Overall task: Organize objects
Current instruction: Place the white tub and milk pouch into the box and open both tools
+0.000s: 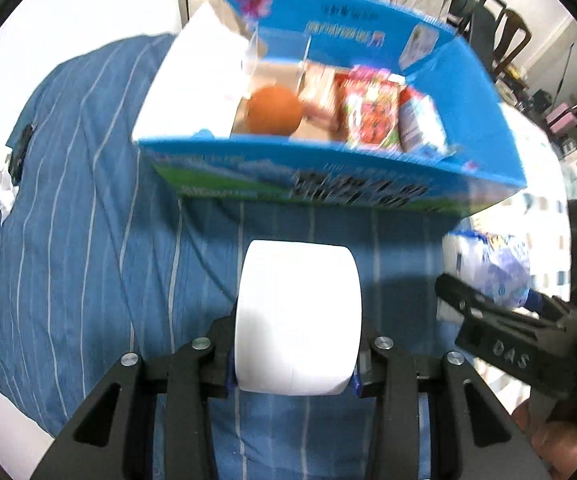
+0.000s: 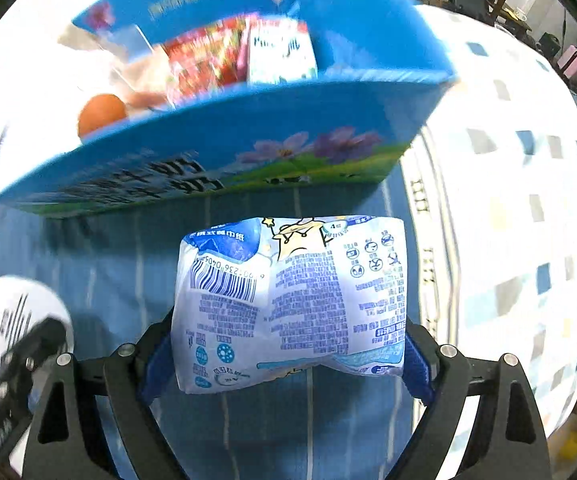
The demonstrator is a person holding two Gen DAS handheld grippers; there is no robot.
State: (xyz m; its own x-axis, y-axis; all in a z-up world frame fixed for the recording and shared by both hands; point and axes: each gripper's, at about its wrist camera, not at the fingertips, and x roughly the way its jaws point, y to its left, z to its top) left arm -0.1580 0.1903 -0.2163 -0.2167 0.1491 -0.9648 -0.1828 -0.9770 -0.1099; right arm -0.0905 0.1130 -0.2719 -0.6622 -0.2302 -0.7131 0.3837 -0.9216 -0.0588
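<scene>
My left gripper (image 1: 296, 364) is shut on a white toilet paper roll (image 1: 298, 316), held above the blue striped bedding just short of an open blue cardboard box (image 1: 328, 176). My right gripper (image 2: 288, 356) is shut on a blue-and-white tissue pack (image 2: 288, 300), also in front of the same box (image 2: 224, 152). The box holds an orange (image 1: 274, 110), a red snack packet (image 1: 372, 114) and a white-blue carton (image 1: 420, 120). The right gripper with the tissue pack (image 1: 488, 264) shows at the right in the left wrist view; the roll (image 2: 24, 312) shows at the left in the right wrist view.
The box rests on a bed with a blue striped cover (image 1: 68, 220) and a white checked quilt (image 2: 508, 200) to the right. A crumpled white tissue (image 1: 0, 188) lies at the bed's left edge. Chairs and clutter (image 1: 508, 32) stand beyond the bed.
</scene>
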